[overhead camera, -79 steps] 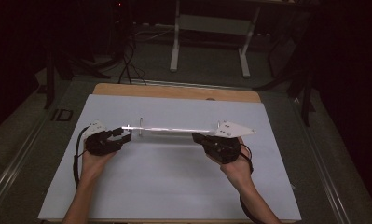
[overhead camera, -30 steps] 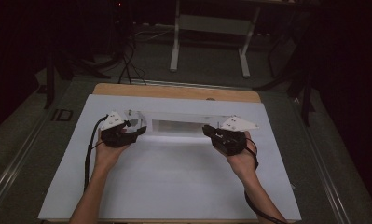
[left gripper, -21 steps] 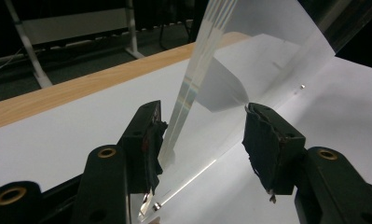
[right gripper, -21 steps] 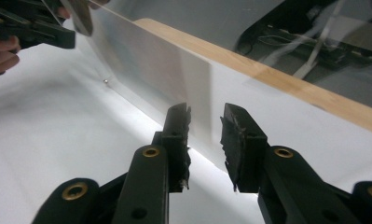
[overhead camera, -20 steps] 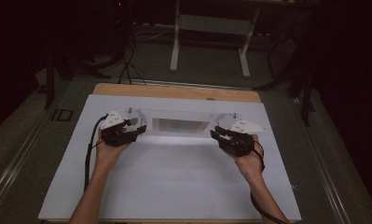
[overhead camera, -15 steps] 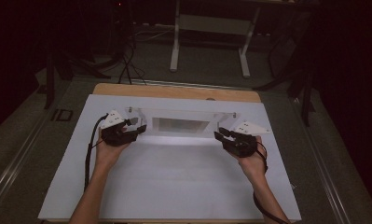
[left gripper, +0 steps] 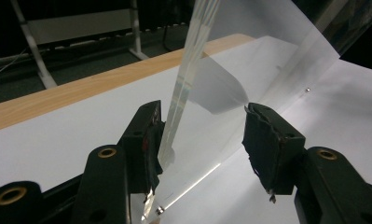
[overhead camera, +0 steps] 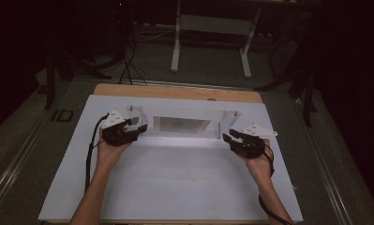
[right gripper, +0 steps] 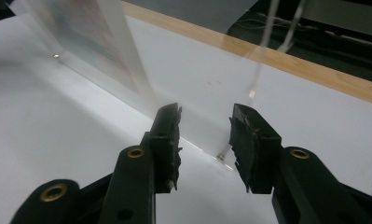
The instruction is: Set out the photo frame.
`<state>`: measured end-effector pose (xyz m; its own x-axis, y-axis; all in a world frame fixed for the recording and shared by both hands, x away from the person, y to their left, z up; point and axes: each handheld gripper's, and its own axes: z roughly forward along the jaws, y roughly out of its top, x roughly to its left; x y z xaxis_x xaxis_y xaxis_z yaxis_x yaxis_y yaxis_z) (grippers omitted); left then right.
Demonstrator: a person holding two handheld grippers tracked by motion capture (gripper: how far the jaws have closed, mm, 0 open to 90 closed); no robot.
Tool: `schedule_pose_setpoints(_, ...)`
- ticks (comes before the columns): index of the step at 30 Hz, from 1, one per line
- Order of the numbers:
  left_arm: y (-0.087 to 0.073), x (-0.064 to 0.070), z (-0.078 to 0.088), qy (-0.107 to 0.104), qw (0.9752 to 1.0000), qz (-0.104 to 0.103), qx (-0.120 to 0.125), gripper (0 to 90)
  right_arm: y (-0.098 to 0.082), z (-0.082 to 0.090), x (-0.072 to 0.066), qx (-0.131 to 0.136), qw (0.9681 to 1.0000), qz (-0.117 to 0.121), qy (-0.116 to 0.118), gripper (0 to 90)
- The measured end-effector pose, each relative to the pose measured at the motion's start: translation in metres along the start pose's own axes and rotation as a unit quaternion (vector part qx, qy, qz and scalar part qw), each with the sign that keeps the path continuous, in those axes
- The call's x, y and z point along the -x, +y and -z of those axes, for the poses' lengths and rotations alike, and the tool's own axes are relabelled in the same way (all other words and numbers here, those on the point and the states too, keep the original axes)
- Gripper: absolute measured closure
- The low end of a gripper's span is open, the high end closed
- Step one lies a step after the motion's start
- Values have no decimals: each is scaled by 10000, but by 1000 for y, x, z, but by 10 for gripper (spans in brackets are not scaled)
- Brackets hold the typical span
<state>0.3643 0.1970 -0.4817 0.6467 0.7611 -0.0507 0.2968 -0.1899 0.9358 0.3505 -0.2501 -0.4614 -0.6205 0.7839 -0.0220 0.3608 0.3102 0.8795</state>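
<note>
Two tools flank a clear acrylic frame point(overhead camera: 182, 123) standing on its edge on the white sheet point(overhead camera: 175, 183) that covers the counter point(overhead camera: 175, 91). At its left end, the left tool point(overhead camera: 137, 126) has its jaws spread around the frame's edge, one pad against it. At its right end, the right tool point(overhead camera: 230, 138) sits just beside the frame with nothing between its jaws, which have just been opening

Dim room, bright lit white sheet point(overhead camera: 175, 187), black surroundings, close foreground perhaps slightly blurred

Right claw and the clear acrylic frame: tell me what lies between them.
Nothing but bare white sheet, seen in the high view, separates the right claw from the clear acrylic frame.
</note>
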Motion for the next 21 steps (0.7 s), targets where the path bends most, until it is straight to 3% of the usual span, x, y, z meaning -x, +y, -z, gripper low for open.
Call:
schedule_pose_setpoints(8, 2, 0, -2, 75, 10000, 13, -12, 474, 0, -6, 9, -58, 9997, -142, -165, 471)
schedule_pose_setpoints(10, 2, 0, -3, 87, 10000, 17, -10, 473, 1, -9, 11, 20, 9998, -184, -106, 438)
schedule_pose_setpoints(18, 2, 0, -3, 106, 9999, 47, 5, 472, 7, -26, 13, 215, 9996, -156, 126, 408)
schedule_pose_setpoints(21, 2, 0, -4, 122, 9999, 58, 9, 470, 8, -32, 12, 249, 9995, -190, 105, 419)
